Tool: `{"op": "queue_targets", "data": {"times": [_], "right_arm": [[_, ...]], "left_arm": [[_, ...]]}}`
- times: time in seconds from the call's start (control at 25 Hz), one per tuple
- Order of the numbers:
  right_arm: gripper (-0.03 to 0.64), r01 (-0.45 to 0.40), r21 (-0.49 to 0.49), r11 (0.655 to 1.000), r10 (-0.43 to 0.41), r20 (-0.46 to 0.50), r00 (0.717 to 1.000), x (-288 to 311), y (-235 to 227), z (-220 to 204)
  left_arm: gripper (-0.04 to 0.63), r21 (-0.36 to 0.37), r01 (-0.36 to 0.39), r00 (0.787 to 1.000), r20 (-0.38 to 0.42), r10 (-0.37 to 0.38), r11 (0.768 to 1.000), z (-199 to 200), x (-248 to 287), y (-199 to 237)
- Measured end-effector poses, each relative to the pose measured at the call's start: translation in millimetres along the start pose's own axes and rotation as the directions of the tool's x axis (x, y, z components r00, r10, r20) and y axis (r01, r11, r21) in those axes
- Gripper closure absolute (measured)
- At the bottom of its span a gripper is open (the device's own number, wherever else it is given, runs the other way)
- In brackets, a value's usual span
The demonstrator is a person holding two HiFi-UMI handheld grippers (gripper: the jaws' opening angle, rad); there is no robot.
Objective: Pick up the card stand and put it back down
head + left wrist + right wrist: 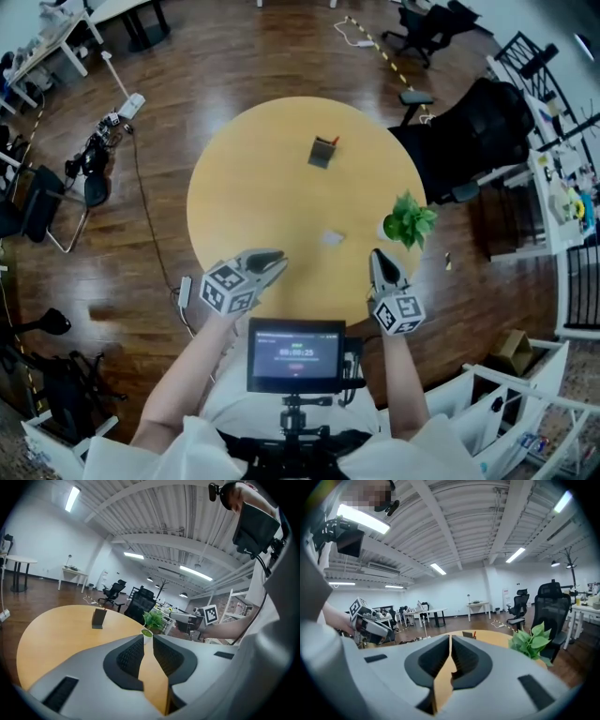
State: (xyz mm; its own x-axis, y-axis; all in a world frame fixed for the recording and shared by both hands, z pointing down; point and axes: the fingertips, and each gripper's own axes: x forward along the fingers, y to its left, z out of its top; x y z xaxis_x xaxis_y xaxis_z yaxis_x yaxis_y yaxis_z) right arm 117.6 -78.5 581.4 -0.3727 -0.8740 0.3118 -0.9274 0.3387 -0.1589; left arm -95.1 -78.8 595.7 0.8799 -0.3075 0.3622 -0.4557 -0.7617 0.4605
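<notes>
Card stand sits upright on the far part of the round wooden table. It is dark, with something red poking up at one edge. Nothing is touching it.

Left gripper hangs over the near rim of the table, on my left in the head view. In its own view the jaws are pressed together at the tips, with only table showing behind them. From there the stand lies left of the jaw line and well beyond it.

Right gripper hangs over the near right part of the table. Its jaws are also closed tip to tip and pinch nothing. In the right gripper view the stand appears small, just right of the jaw tips and far across the tabletop.

So both claws are empty and well apart from the stand. The stand is ahead of them, roughly between their two lines.

A small white card lies flat on the table between the grippers and the stand, nearer to the grippers.

A potted plant stands at the right rim of the table, near the right gripper and well away from the stand.

The rig's monitor is lit, below and between the two forearms.
</notes>
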Motion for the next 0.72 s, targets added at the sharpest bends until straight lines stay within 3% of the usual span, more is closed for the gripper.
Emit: {"op": "queue_targets", "data": {"times": [0.28,0.52,0.72], "right_arm": [[0.612,0.063,-0.020,0.998,-0.064,-0.050,0.997,-10.3,40.2,-10.2],[0.612,0.086,-0.032,0.996,-0.087,-0.045,0.995,-13.7,80.3,-4.0],[0.612,0.100,-0.006,0.995,-0.100,-0.044,0.994,-29.8,87.1,-13.2]], "left_arm": [[0.535,0.005,0.072,0.997,0.005,-0.072,0.997,-6.1,-23.7,8.2],[0.535,0.081,0.132,0.990,-0.049,-0.129,0.988,-23.6,-35.2,10.0],[0.535,0.106,0.155,0.984,-0.103,-0.144,0.982,-38.1,-29.2,11.4]]}}
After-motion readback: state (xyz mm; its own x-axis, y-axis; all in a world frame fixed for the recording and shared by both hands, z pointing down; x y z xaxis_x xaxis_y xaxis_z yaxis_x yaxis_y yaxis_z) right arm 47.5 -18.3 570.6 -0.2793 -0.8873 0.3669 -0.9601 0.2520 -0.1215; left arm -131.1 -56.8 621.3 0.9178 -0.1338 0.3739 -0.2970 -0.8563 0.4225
